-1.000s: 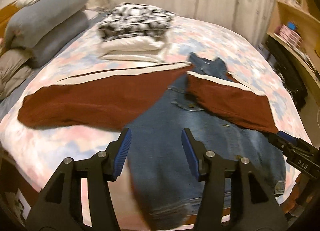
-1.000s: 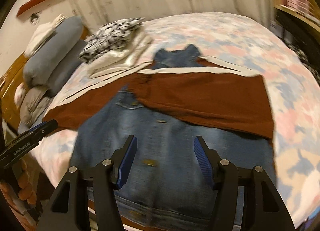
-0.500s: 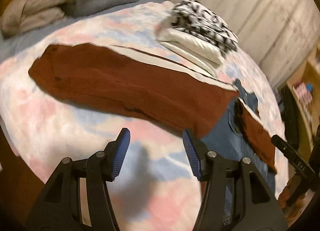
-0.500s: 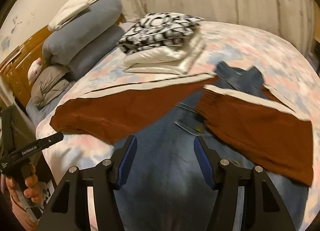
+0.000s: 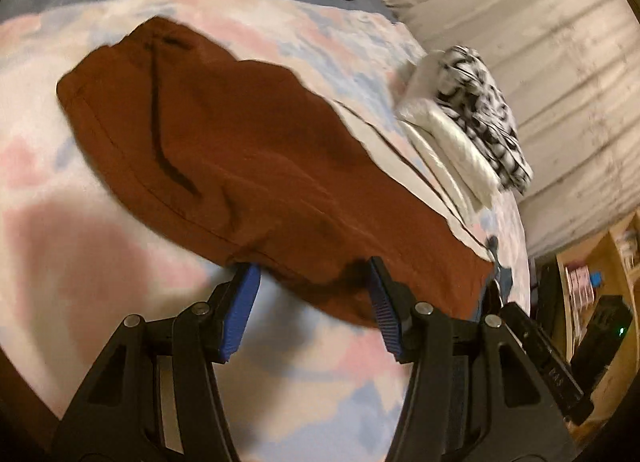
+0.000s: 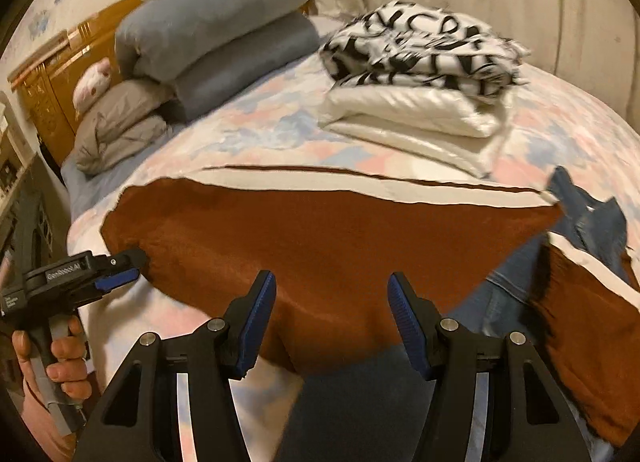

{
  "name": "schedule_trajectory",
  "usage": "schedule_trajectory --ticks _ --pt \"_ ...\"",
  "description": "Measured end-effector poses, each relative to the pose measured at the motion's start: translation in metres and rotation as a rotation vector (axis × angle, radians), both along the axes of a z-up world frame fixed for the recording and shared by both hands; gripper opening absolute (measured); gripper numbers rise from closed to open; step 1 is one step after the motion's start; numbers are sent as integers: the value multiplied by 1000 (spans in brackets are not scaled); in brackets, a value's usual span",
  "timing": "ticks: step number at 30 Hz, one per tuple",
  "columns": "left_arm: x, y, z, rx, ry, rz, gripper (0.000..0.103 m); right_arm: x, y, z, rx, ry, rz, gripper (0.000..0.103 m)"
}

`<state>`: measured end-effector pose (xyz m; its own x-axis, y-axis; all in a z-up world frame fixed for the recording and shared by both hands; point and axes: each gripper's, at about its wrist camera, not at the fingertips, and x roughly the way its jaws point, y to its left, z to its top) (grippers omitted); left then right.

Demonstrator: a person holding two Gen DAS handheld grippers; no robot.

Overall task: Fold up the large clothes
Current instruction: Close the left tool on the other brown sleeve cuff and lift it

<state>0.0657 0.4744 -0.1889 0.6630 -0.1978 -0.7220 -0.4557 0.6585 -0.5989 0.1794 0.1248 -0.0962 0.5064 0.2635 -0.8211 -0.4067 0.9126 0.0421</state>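
A denim jacket (image 6: 500,294) lies spread on the bed, with rust-brown sleeves edged in cream. Its left sleeve (image 5: 248,166) stretches across the bedspread and also shows in the right wrist view (image 6: 320,238). My left gripper (image 5: 312,302) is open, its fingers at the sleeve's near edge; it also shows in the right wrist view (image 6: 120,268) at the sleeve's cuff end. My right gripper (image 6: 332,322) is open, low over the sleeve near the jacket body. The other sleeve (image 6: 592,342) lies folded over the denim at right.
A stack of folded clothes (image 6: 420,74), black-and-white on top of cream, sits at the far side of the bed. Grey pillows (image 6: 216,34) are piled against the wooden headboard (image 6: 52,74). Shelves (image 5: 600,274) stand beside the bed.
Both grippers have swung left from the denim body toward the left sleeve and come down close to it. Both have stayed open.
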Motion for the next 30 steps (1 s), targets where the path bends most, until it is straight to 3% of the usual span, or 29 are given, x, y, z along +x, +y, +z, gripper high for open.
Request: schedule_trajectory --ticks 11,15,16,19,20,24,30 --pt "26 38 -21 -114 -62 101 52 38 41 -77 -33 126 65 53" --pt "27 39 -18 -81 -60 119 52 43 44 -98 -37 171 70 49" --pt "28 37 -17 -70 -59 128 46 45 44 -102 -33 175 68 49" --pt "27 31 -6 41 -35 144 14 44 45 -105 -24 174 67 49" --pt "26 27 0 81 -34 147 10 42 44 -104 -22 173 68 49" --pt "24 1 38 244 -73 136 5 39 42 -102 -13 173 70 49" --pt "29 -61 124 458 -222 37 5 26 22 -70 44 142 56 49"
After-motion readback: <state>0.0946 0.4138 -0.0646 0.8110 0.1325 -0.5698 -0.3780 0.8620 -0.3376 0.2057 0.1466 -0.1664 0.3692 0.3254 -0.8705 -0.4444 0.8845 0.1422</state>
